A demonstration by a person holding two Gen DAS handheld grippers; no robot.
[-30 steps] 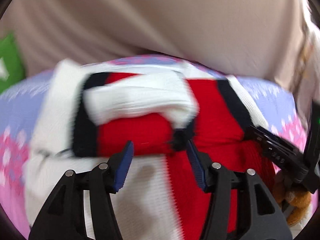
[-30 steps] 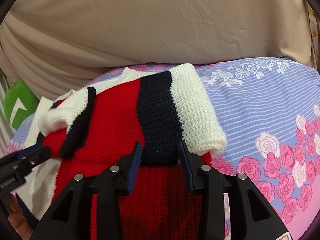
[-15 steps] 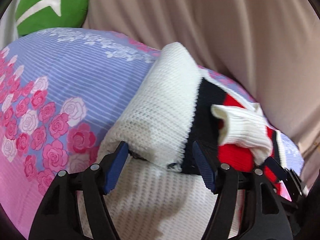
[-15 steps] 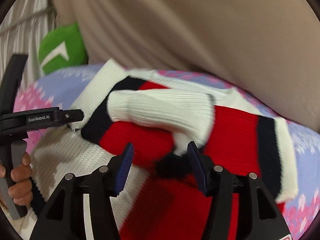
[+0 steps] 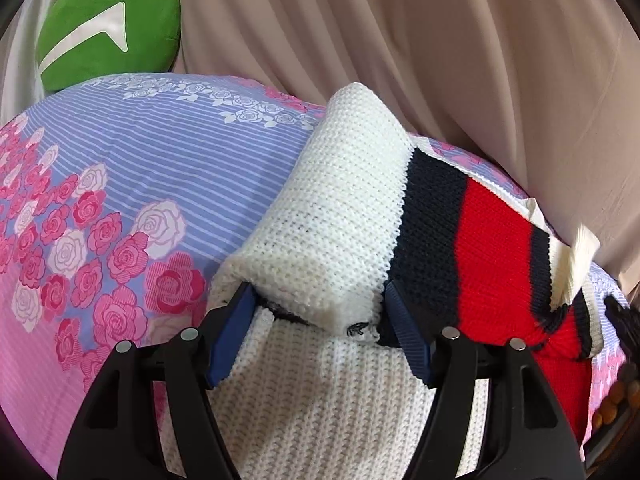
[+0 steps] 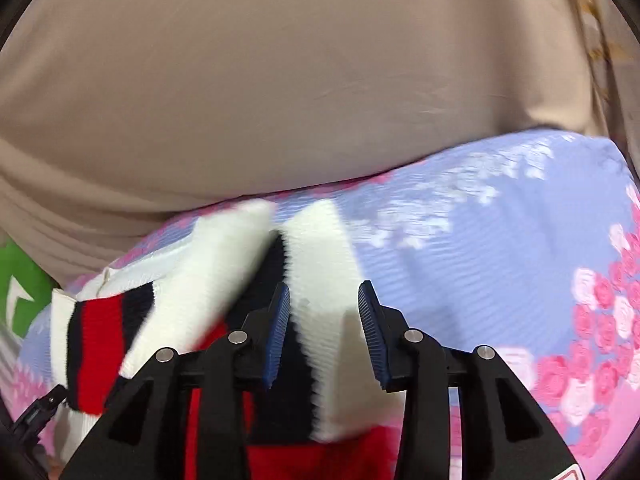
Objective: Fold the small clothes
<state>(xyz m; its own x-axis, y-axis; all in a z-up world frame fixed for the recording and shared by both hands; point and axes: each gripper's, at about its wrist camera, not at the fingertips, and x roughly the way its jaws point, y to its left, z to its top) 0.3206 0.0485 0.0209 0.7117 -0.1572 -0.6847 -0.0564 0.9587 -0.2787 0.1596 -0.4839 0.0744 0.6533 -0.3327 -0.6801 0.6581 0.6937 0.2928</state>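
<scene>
On bedspread [image 5: 168,168], 1 sweater [image 5: 344,216], 2 sleeves

Right hand-held gripper [image 6: 324,332]: black frame, blue ribbed pads, jaws just closing and partly apart, with the white band of a sleeve between them. Knitted sweater [image 6: 192,292]: white, navy and red stripes, blurred, lying on the bed. Bed sheet [image 6: 500,240]: lilac stripes, pink and white roses. Beige curtain [image 6: 300,80] behind. Green cushion [image 6: 20,280] at left edge.
</scene>
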